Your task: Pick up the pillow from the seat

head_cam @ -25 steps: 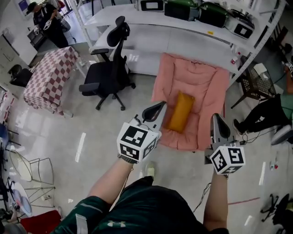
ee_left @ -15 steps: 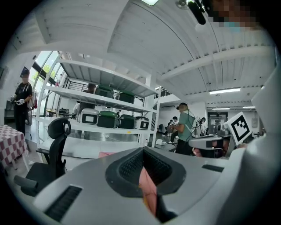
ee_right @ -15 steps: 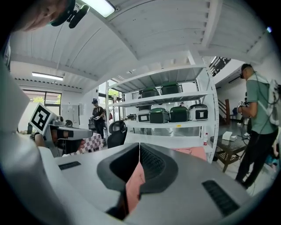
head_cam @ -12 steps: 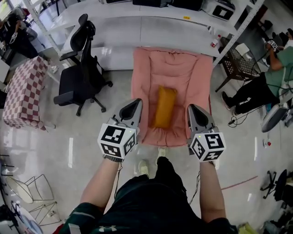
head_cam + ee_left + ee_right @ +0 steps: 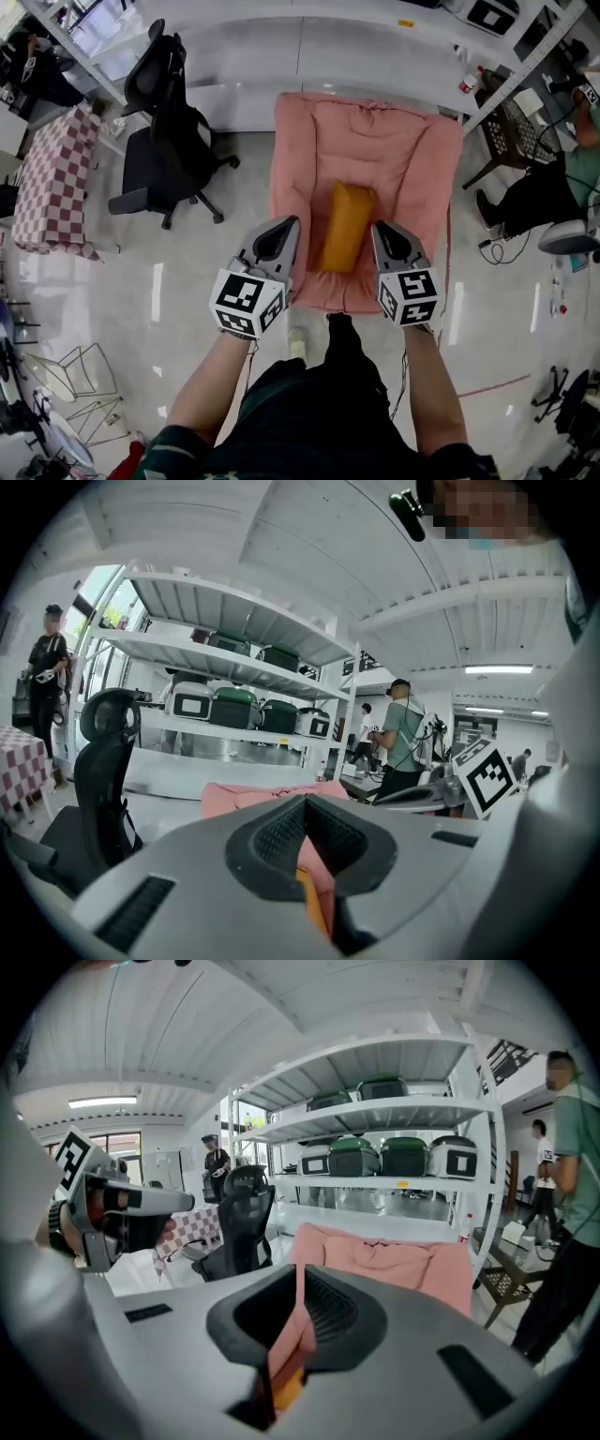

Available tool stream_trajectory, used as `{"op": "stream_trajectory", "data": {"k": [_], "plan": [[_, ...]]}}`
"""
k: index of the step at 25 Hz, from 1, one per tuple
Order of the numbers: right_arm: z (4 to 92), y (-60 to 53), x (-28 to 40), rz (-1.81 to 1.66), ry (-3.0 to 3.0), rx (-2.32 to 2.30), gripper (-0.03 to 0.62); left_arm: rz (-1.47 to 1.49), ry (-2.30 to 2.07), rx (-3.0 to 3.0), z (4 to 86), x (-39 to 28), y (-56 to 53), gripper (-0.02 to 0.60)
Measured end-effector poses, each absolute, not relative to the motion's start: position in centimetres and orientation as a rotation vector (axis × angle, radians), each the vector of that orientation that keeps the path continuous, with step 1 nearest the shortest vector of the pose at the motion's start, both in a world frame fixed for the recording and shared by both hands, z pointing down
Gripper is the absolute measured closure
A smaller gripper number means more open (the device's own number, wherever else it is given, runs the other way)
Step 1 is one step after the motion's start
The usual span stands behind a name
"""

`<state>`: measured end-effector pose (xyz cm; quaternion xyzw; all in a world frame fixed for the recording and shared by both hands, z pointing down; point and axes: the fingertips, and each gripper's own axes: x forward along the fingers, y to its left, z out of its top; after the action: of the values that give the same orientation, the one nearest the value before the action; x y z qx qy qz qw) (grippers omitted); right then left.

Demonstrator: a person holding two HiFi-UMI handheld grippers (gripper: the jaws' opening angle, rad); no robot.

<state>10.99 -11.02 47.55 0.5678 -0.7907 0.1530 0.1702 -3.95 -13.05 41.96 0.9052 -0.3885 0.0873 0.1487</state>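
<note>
An orange pillow (image 5: 345, 227) lies lengthwise in the middle of a pink padded seat (image 5: 394, 150) on the floor. My left gripper (image 5: 287, 223) hangs just left of the pillow's near end, over the seat's left edge. The right gripper (image 5: 380, 228) hangs just right of the pillow. Both point toward the seat with jaws shut and nothing held. In the left gripper view, the left gripper (image 5: 305, 855) shows only a thin slit with the pillow (image 5: 309, 897) and the seat (image 5: 253, 797) behind. The right gripper (image 5: 298, 1316) shows the same over the pillow (image 5: 289, 1387).
A black office chair (image 5: 164, 141) stands left of the seat, and a checkered cloth-covered table (image 5: 52, 178) further left. White shelving (image 5: 309, 47) runs behind the seat. A seated person (image 5: 544, 187) and a wire stool (image 5: 511, 131) are at the right. My shoe (image 5: 296, 345) is at the seat's front edge.
I have stepped up to the seat, which now sits centred and nearer. Both grippers came in from the seat's front and now flank the pillow's near end. Jaws stayed shut.
</note>
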Motion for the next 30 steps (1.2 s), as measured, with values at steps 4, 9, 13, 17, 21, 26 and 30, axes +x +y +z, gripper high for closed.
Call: {"op": "stream_trajectory", "data": {"k": [4, 9, 13, 17, 21, 26, 30], "plan": [[53.7, -14.5, 12.0, 0.493, -2.228, 1.485, 0.568, 0.287, -1.163, 2.553, 45.1, -2.5, -16.1, 0.581], [60.7, -18.6, 13.5, 0.569, -2.200, 1.379, 0.517, 0.329, -1.181, 2.510, 49.5, -0.4, -19.5, 0.581], [65.2, -21.3, 13.6, 0.581, -2.182, 1.312, 0.517, 0.364, -1.192, 2.470, 53.2, 0.5, -21.7, 0.581], [70.0, -24.2, 13.8, 0.610, -2.158, 1.276, 0.511, 0.386, -1.204, 2.417, 57.0, 1.0, -23.8, 0.581], [74.7, -26.5, 14.0, 0.612, -2.124, 1.234, 0.505, 0.410, -1.195, 2.389, 60.6, 1.8, -25.6, 0.581], [79.6, -28.4, 13.8, 0.626, -2.077, 1.180, 0.502, 0.457, -1.174, 2.373, 64.8, 2.6, -27.5, 0.581], [83.6, -29.8, 13.3, 0.623, -2.046, 1.129, 0.493, 0.476, -1.168, 2.348, 67.6, 2.9, -28.6, 0.581]]}}
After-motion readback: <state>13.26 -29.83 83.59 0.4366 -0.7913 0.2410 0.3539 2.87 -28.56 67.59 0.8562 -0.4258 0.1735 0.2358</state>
